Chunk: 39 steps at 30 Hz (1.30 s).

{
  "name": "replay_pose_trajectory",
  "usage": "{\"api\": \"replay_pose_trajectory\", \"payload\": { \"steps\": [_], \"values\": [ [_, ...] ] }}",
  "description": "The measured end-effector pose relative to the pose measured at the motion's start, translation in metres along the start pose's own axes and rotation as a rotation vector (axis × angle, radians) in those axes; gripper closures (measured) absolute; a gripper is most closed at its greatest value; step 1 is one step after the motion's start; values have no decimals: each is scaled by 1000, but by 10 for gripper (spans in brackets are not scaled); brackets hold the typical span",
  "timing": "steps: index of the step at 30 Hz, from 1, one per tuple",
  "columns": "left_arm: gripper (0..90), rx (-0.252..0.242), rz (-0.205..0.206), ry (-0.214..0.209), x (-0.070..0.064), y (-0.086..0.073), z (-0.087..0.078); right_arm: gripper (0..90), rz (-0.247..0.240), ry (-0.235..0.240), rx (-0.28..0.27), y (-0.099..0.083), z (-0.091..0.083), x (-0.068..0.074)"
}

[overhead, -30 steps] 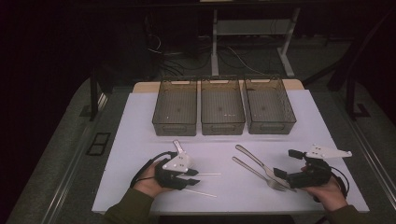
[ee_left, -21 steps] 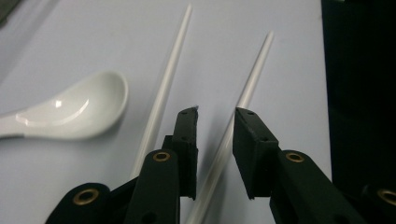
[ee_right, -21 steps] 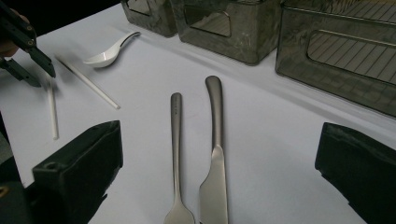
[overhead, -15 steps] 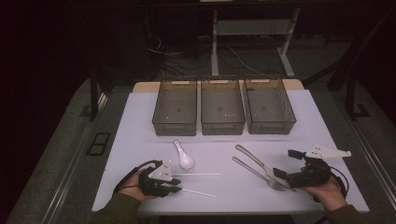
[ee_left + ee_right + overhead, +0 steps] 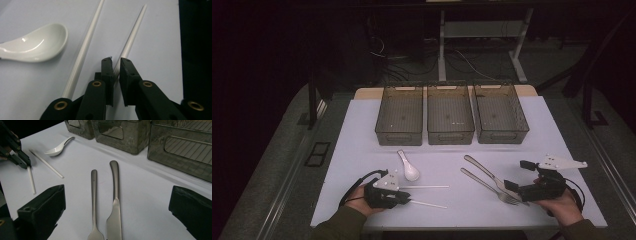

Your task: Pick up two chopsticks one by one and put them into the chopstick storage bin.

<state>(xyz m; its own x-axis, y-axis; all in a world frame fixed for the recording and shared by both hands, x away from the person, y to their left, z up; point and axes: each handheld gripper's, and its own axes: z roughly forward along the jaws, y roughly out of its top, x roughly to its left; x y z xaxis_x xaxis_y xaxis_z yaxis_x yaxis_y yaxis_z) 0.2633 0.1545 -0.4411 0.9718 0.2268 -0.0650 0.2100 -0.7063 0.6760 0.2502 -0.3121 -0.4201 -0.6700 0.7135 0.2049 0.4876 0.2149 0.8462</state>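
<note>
Left gripper (image 5: 404,197) low on the counter (image 5: 362,130), closed on the near end of one white chopstick (image 5: 130,40), jaws pinching it from both sides in the left gripper view. That chopstick flat on the counter, running away from the gripper, just nearer the person than the white spoon (image 5: 408,167). Second white chopstick (image 5: 427,187) lying between the spoon and the gripped one, close alongside it but apart, untouched. Spoon bowl up, handle pointing toward the leftmost of three grey bins (image 5: 400,115) lined up along the far side of the counter.

Right gripper (image 5: 517,192) open wide, jaws well apart in the right gripper view, holding nothing. Fork (image 5: 94,195) and knife (image 5: 115,195) side by side between those jaws, flat on the counter, handles angled toward the bins, well right of the spoon. Blade end and fork tines nearest the right gripper.
</note>
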Motion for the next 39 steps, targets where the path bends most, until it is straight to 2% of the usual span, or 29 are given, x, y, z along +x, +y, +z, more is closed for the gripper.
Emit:
{"api": "replay_pose_trajectory", "payload": {
  "steps": [5, 7, 9, 17, 22, 24, 26, 29, 32, 33, 35, 39],
  "values": [
    [817, 5, 25, 5, -2, 6, 6, 9, 0, 0, -1, 0, 0, 0],
    [814, 7, 32, 19, -3, 9, 9, 9, 0, -1, 0, 0, 0, 0],
    [816, 11, 57, 35, -4, 12, 12, 8, -1, 0, 1, 0, 0, 0],
    [817, 7, 53, 63, -2, 22, 21, 9, 2, 0, -2, 0, 0, 0],
    [807, 11, 57, 54, -3, 26, 23, 9, 1, 0, -5, 1, 0, 0],
    [755, -4, 60, 37, -6, 32, 25, 9, 3, 0, -5, 1, 0, -1],
    [747, -36, 74, 13, -10, 43, 29, 9, 6, 1, -6, 1, 0, 0],
    [744, -52, 103, -22, -17, 60, 40, 9, 6, 0, -7, 1, 0, 0],
    [746, -30, 135, -42, -21, 75, 55, 9, 5, 2, -6, 1, -1, 0],
    [750, -31, 129, -49, -24, 79, 61, 9, 5, 1, -8, 1, 0, 0],
    [764, -10, 161, -51, -25, 86, 70, 9, 5, 3, -8, 1, -1, 0],
    [783, 19, 176, -45, -25, 89, 79, 9, 6, 4, -14, 1, -1, -1]
  ]
}}
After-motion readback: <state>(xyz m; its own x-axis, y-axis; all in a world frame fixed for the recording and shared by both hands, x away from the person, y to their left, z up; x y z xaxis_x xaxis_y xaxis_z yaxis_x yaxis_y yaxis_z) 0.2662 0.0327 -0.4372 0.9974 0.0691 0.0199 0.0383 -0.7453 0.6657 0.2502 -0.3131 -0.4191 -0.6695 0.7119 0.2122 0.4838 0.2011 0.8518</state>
